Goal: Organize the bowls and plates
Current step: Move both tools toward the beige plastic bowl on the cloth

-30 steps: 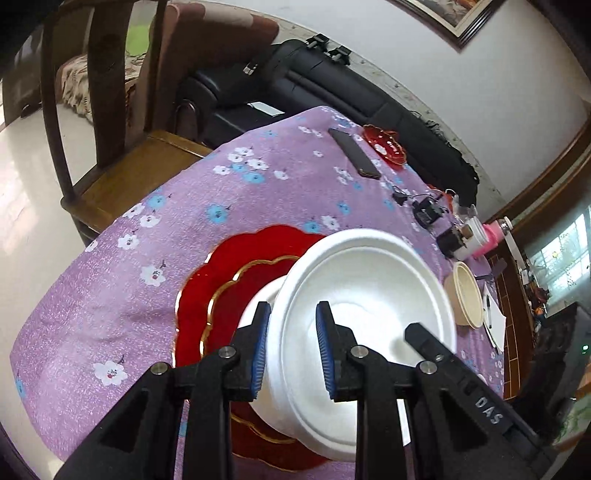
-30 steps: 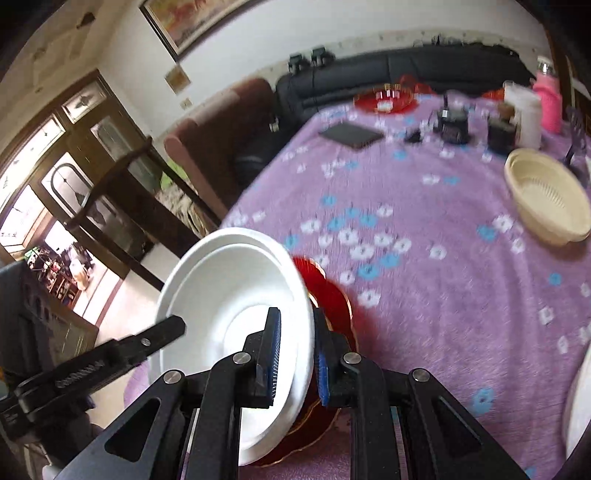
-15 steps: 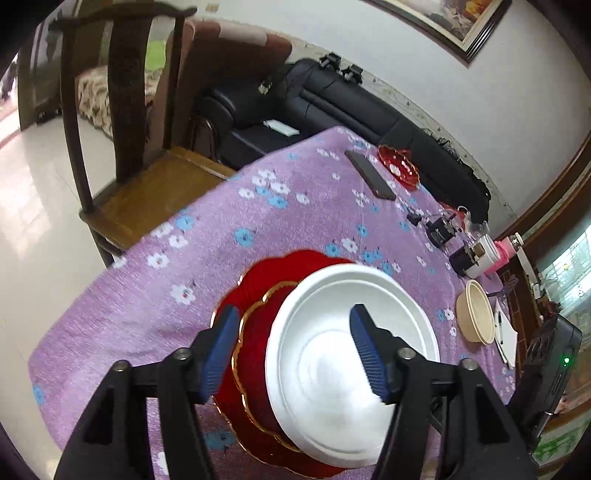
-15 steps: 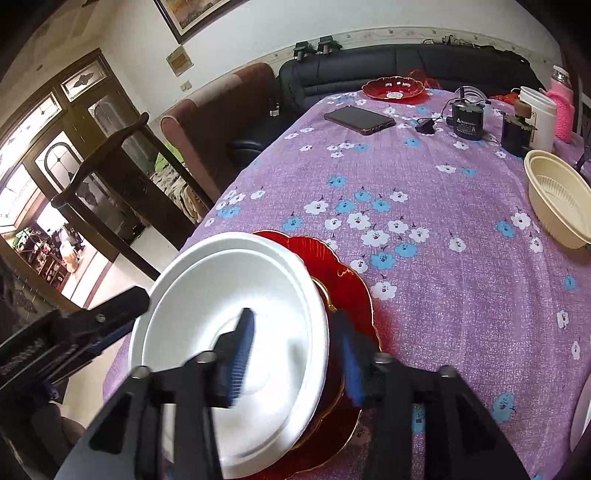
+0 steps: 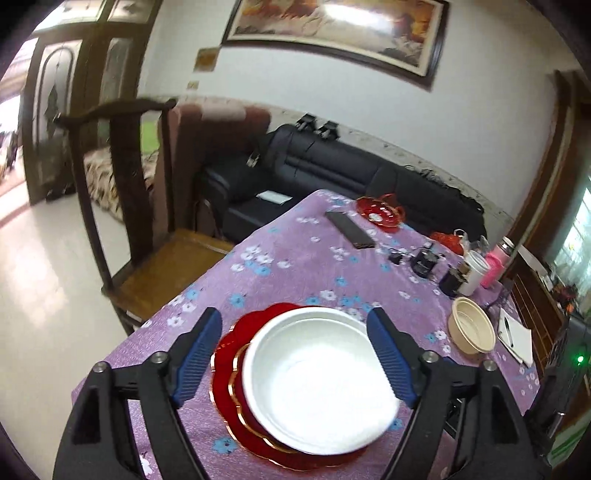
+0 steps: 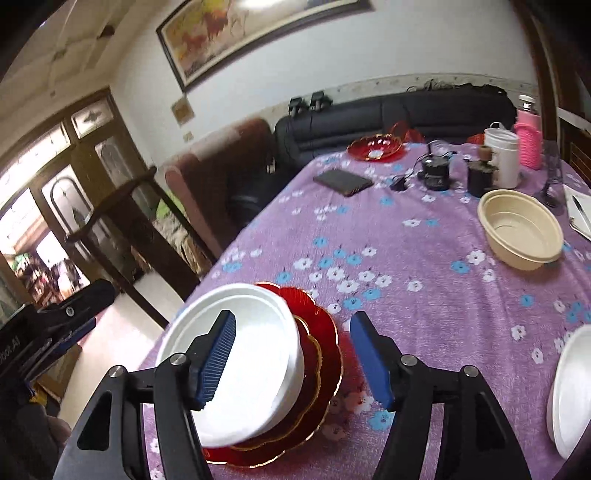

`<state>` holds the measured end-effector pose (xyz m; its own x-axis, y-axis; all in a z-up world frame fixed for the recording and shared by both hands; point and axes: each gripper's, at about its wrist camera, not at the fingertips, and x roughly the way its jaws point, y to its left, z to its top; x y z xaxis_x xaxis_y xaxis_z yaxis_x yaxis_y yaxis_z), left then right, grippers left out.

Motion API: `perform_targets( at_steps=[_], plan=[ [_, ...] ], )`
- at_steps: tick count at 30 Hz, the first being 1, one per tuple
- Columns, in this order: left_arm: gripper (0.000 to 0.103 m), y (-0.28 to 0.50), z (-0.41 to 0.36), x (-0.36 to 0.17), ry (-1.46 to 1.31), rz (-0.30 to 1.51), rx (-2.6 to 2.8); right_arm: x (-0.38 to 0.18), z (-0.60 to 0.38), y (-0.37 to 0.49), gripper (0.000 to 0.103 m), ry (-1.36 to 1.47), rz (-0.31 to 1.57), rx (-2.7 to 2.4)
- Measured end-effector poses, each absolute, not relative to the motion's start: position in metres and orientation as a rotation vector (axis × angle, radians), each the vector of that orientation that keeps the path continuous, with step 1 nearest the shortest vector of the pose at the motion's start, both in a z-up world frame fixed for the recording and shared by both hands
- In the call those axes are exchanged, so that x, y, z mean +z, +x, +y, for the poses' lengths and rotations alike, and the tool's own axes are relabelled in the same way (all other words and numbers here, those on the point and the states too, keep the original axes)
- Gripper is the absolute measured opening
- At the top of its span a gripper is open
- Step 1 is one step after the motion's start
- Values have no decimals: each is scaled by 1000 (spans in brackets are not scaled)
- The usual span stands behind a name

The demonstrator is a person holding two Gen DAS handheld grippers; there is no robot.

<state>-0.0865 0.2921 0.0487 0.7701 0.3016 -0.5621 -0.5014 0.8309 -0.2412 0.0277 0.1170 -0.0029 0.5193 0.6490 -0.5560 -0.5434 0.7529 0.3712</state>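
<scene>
White bowl (image 5: 319, 380) on stacked red plates (image 5: 231, 384) at table's near left corner, left gripper (image 5: 295, 356) and right gripper (image 6: 293, 360) both opening wide, touching nothing, beige bowl (image 6: 521, 232) far right, no readable writing.

A home living-dining room: a black leather sofa (image 5: 332, 173) against the wall, a framed painting (image 5: 332, 33) above, a wooden chair (image 5: 140, 206), and a dining table under a purple floral tablecloth (image 6: 424, 266).
</scene>
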Motion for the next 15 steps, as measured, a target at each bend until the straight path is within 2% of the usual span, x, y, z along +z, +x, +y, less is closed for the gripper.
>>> perform_targets(
  at_steps=[15],
  plan=[
    [82,-74,240,65,-331,563,404,-13,54,38,74,297,741,682]
  ],
)
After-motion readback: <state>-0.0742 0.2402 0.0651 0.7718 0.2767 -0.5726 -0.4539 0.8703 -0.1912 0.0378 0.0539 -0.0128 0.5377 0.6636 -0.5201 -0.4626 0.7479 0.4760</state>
